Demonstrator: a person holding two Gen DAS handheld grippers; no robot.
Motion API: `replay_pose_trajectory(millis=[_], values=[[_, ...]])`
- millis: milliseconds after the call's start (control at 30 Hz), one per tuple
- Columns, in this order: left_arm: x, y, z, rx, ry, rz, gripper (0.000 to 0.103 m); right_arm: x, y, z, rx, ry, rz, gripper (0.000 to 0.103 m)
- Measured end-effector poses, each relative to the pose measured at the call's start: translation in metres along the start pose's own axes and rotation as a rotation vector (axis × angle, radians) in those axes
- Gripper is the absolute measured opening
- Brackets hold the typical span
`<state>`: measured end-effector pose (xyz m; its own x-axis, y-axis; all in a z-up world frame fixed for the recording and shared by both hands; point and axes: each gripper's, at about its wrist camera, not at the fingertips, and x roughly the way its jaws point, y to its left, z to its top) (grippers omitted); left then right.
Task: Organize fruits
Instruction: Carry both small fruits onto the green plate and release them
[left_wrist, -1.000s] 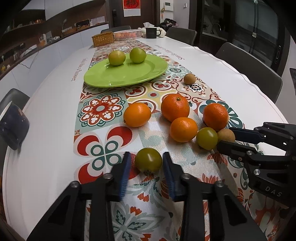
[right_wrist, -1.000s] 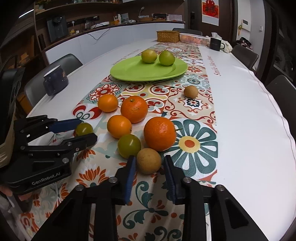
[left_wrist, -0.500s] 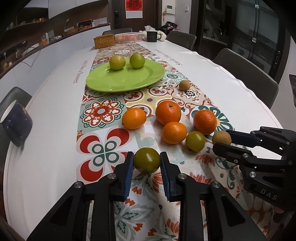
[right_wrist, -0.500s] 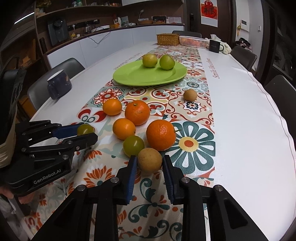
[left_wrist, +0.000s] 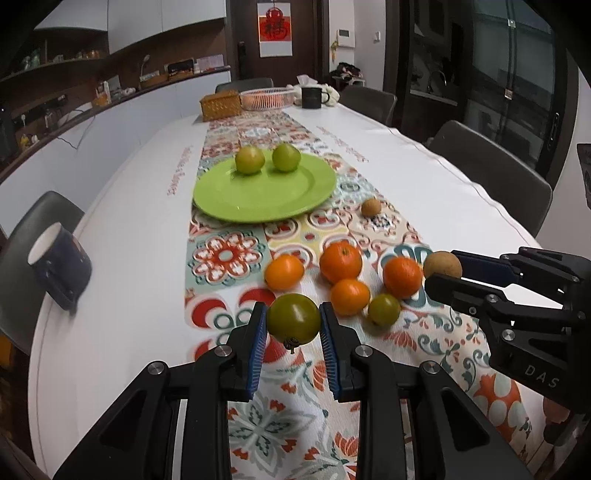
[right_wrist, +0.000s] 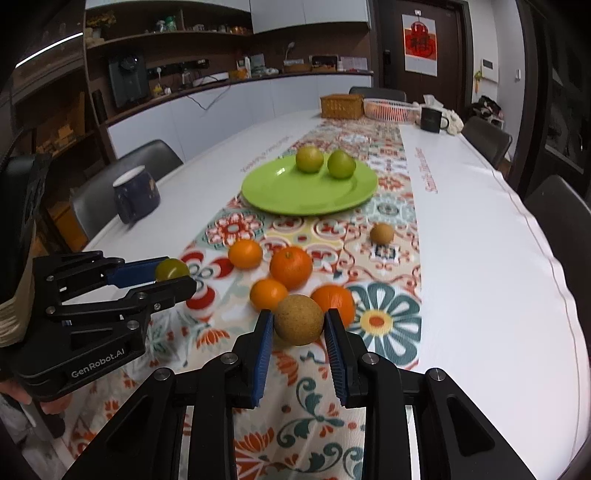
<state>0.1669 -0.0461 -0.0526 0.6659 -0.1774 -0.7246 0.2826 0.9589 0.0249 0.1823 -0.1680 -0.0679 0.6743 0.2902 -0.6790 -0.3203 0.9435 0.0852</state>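
Note:
My left gripper (left_wrist: 293, 325) is shut on a dark green fruit (left_wrist: 293, 318) and holds it above the patterned runner; it also shows in the right wrist view (right_wrist: 171, 269). My right gripper (right_wrist: 298, 326) is shut on a round brown fruit (right_wrist: 298, 319), lifted off the runner; it also shows in the left wrist view (left_wrist: 442, 265). A green plate (left_wrist: 264, 201) with two green fruits (left_wrist: 250, 159) lies further along the runner. Several oranges (left_wrist: 340, 261), one more green fruit (left_wrist: 384, 309) and one small brown fruit (left_wrist: 370, 207) lie on the runner between me and the plate.
A dark blue mug (left_wrist: 59, 267) stands near the table's left edge. A wicker box (left_wrist: 220, 106), a white basket (left_wrist: 266, 98) and a black mug (left_wrist: 312, 97) stand at the far end. Chairs (left_wrist: 495, 173) line both sides.
Both grippers closed on their fruits and lifted them off the runner. The green fruit and the brown fruit now hang above the table.

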Motion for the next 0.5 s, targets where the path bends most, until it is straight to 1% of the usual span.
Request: replay_pose_trajectory(millis=[300, 500], values=[[-0.012, 0.008, 0.035, 0.019, -0.082, 0.028, 0.028, -0.009, 0.000, 0.039, -0.028, -0.090, 0.010, 0.029], [-0.008, 0.016, 0.065, 0.035, -0.123, 0.047, 0.028, -0.002, -0.002, 0.072, -0.058, -0.129, 0.005, 0.029]])
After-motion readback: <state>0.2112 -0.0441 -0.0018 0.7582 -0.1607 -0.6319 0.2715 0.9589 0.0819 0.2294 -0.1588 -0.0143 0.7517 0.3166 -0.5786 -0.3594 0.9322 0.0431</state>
